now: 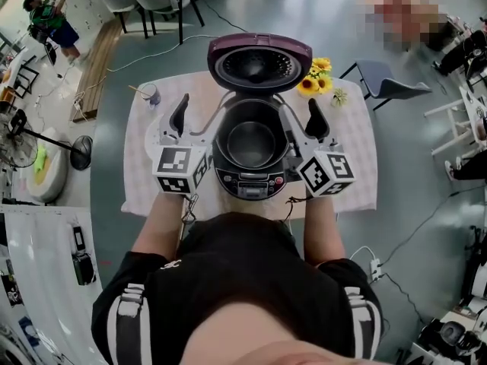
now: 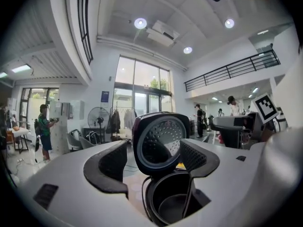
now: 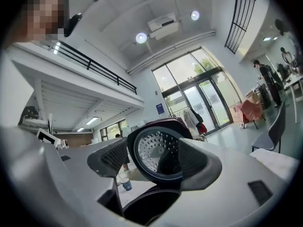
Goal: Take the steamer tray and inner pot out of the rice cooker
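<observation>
A dark rice cooker (image 1: 252,175) stands mid-table with its maroon lid (image 1: 259,59) swung up and back. Inside sits the metal inner pot (image 1: 251,143); I cannot tell a steamer tray apart from it. My left gripper (image 1: 199,114) is open at the cooker's left rim, its inner jaw over the pot's edge. My right gripper (image 1: 299,119) is open at the right rim in the same way. In the left gripper view the left gripper (image 2: 151,162) frames the lid (image 2: 161,143) and pot (image 2: 173,205), nothing pinched. In the right gripper view the right gripper (image 3: 152,159) frames the lid (image 3: 156,152).
A pale cloth covers the table (image 1: 350,147). Yellow flowers (image 1: 318,76) lie behind the cooker on the right, and a cup (image 1: 150,93) stands at the back left. A chair (image 1: 388,88) is beyond the table's right corner, and a floor fan (image 1: 46,139) stands to its left.
</observation>
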The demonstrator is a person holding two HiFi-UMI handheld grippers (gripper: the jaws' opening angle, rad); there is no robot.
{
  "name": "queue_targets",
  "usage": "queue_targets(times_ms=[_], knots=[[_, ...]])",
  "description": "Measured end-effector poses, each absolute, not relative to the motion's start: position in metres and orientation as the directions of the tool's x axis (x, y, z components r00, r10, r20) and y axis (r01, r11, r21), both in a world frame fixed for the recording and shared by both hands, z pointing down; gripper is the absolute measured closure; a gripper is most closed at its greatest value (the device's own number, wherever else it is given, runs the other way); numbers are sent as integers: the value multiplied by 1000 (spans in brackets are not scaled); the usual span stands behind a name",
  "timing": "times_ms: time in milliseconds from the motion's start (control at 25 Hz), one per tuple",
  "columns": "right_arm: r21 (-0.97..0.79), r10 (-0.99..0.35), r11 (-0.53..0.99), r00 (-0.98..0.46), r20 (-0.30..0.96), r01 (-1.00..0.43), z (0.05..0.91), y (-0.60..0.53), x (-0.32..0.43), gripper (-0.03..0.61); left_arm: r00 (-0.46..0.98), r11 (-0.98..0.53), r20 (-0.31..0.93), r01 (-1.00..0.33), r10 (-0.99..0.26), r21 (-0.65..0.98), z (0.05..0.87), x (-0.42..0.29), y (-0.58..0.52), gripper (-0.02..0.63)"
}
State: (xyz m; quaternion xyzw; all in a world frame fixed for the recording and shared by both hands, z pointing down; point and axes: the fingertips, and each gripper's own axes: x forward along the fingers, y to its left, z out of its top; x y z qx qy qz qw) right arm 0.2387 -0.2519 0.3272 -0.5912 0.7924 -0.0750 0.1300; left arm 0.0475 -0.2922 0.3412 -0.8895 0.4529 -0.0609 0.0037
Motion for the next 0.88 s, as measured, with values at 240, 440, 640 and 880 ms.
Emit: queue_targets(times_ms=[240, 440, 640, 880], knots=[[-336, -958, 282, -281, -50, -899, 345, -253, 252, 252, 608, -605, 184, -792, -772, 79, 364, 34, -301, 275], [-516, -932, 291, -360, 35, -805, 377, -254, 264, 253, 687, -559, 214, -702, -694, 441, 395, 23, -309, 275], [-704, -902, 172, -397, 169, -689, 425, -253, 284, 255, 742, -456, 223, -589, -632, 667, 420, 16, -312, 276], [-839, -814, 59, -513, 273, -541, 492, -250, 296, 256, 812, -315, 311, -501, -495, 806, 474, 20, -298, 281]])
